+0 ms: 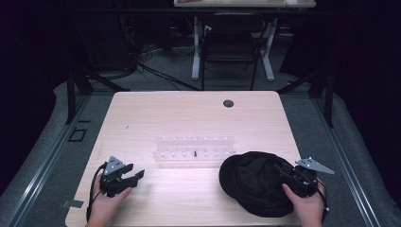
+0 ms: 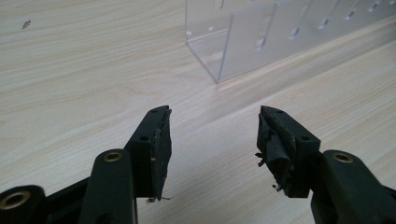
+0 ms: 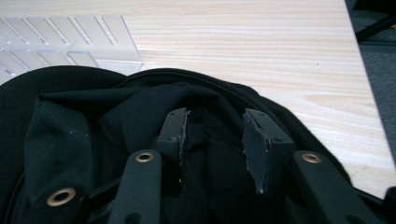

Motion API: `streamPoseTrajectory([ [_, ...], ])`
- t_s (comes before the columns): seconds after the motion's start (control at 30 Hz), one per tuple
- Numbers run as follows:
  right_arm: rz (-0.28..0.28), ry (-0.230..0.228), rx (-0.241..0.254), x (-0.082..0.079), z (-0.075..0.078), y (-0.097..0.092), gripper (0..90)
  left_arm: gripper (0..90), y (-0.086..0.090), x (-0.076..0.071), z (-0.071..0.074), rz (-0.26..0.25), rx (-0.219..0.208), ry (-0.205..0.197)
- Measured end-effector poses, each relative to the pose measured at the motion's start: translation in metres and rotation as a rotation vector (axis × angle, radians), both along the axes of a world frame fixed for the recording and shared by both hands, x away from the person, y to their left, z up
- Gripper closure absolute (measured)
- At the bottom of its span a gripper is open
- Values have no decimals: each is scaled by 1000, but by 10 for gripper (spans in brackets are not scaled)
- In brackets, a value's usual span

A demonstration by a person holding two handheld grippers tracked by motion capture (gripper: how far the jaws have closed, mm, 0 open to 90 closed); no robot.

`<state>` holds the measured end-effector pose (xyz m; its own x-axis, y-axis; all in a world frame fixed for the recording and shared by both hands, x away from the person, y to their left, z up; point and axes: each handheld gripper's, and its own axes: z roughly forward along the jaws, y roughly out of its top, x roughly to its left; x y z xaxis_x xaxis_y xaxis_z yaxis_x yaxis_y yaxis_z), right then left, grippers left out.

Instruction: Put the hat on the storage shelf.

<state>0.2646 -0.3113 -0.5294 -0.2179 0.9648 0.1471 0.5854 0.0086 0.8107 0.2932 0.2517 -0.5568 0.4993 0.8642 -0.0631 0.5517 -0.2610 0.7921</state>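
- We found the black cap (image 1: pixel 253 182) in the lower right of the high view, lying on the table (image 1: pixel 189 113) with its hollow side up and its edge just beside the clear plastic rack (image 1: pixel 194 150).
- Our right gripper (image 3: pixel 215 135) stood over the cap's inside at the bottom centre of the right gripper view, jaws parted, a fold of black lining between them; we could not tell whether the pads were pressing on it.
- Our left gripper (image 2: pixel 212 144) hovered over bare wood in the lower half of the left gripper view, jaws wide apart and holding nothing, well apart from the cap.
- We judged the work to be at its start: the cap was reached but not lifted, and the firm grasp and any moving or placing were left.
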Motion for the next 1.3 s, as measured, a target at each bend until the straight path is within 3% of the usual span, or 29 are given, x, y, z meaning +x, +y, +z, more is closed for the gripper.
streamPoseTrajectory([
  [0.2, -8, -8, -1, -4, 7, -1, 640, 456, 0, 1, 0, 0, -11, 9],
  [0.3, -9, 14, 33, -6, 11, -6, 654, 466, -1, 1, 0, 11, -14, 9],
  [0.37, -5, 41, 38, -6, 12, -8, 666, 471, 1, 1, 1, 27, -21, 12],
  [0.57, -32, 62, 41, -9, 16, -15, 654, 468, 3, 1, 2, 50, -51, 9],
  [0.8, -110, 110, 18, -9, 18, -22, 605, 461, 0, 0, 2, 19, 3, -3],
  [0.83, -136, 109, 43, -9, 18, -23, 604, 461, 0, 0, 2, 14, 5, -2],
  [1.0, -166, 137, 42, -11, 28, -34, 636, 477, -1, 0, 3, 12, -11, 18],
  [1.17, -188, 180, 35, -9, 30, -41, 671, 493, -3, -1, 4, 4, 5, 23],
  [1.3, -166, 263, 26, -5, 32, -45, 682, 500, -3, -2, 4, 6, 13, 21],
])
